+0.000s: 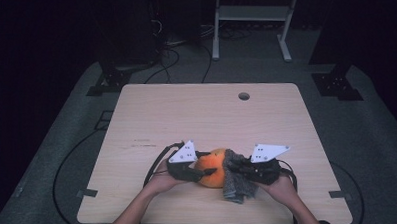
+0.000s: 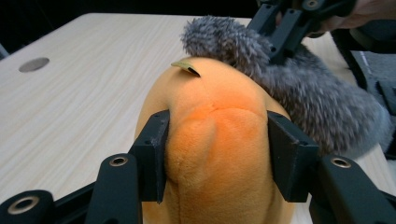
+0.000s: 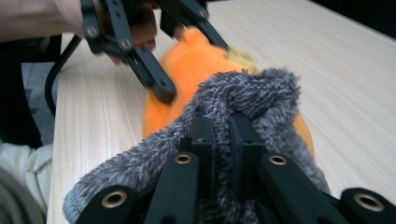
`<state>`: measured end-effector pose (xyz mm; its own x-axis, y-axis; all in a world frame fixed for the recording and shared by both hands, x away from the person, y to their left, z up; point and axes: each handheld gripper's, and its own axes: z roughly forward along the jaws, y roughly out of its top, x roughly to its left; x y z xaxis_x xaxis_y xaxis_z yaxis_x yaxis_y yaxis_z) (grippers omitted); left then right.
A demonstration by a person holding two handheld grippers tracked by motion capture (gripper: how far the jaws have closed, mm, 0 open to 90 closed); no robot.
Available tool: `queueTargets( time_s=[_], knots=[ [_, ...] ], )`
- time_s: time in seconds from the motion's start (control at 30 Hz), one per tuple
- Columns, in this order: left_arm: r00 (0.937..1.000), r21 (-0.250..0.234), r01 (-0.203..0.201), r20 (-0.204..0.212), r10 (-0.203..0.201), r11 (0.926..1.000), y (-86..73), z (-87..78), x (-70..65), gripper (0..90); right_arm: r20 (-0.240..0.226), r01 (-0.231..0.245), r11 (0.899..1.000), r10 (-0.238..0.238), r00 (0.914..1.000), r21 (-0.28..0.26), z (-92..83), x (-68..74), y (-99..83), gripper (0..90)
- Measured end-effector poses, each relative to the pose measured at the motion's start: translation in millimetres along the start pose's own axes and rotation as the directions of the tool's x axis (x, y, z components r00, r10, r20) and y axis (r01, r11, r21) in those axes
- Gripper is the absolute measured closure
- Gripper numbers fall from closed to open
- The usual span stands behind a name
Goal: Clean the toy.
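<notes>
At the near table (image 1: pixel 151 120) edge, our left gripper (image 2: pixel 217 154) jaws clamp the orange plush (image 2: pixel 219 140); our right gripper (image 3: pixel 223 140) pinches the grey cloth (image 3: pixel 252 93) draped over its right side. We judge wiping underway; next, drag the cloth across.

The toy (image 2: pixel 219 140) is orange plush with a short, soft nap, stitched in seams, and a small glossy tag (image 2: pixel 185 66) sticks out of its top. Against it lies the cloth (image 3: pixel 243 100), grey, shaggy and long-piled, matt all over. The table (image 1: pixel 186 116) under the toy is pale wood-grain laminate, smooth with a faint sheen. The left gripper (image 2: pixel 217 156) and right gripper (image 3: pixel 222 140) are matt black plastic with brass-coloured metal eyelets at the joints. The floor (image 1: pixel 365 143) around the table looks like dull grey carpet.
</notes>
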<state>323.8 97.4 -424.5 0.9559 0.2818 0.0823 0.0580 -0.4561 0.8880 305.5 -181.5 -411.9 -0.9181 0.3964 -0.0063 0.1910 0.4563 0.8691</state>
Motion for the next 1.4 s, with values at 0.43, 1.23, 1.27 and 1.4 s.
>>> queueTargets(
  time_s=[0.43,1.23,1.27,1.4],
  knots=[
    [0.9961,-0.026,0.089,0.008,-0.088,0.9957,3.1,3.8,-0.2,31.2,0.013,-0.087,0.996,0.087,0.9961,-0.004,-6.5,-19.2,-10.6,81.6],
    [0.9974,0.012,0.064,0.031,-0.065,0.9979,-5.4,-7.4,-0.8,42.1,-0.079,-0.082,0.995,0.077,0.9938,-0.057,-1.3,-12.8,-1.5,81.8],
    [0.9977,0.012,0.061,0.029,-0.061,0.9981,-5.7,-7.5,-0.8,42.1,-0.083,-0.105,0.993,0.101,0.9914,-0.054,-1.2,-15.7,-6.7,81.9],
    [0.9977,0.011,0.061,0.029,-0.062,0.9981,-6.1,-8.1,-1.1,42.0,-0.033,-0.152,0.988,0.153,0.9877,0.005,-8.3,-24.7,-26.6,81.8]
  ],
)
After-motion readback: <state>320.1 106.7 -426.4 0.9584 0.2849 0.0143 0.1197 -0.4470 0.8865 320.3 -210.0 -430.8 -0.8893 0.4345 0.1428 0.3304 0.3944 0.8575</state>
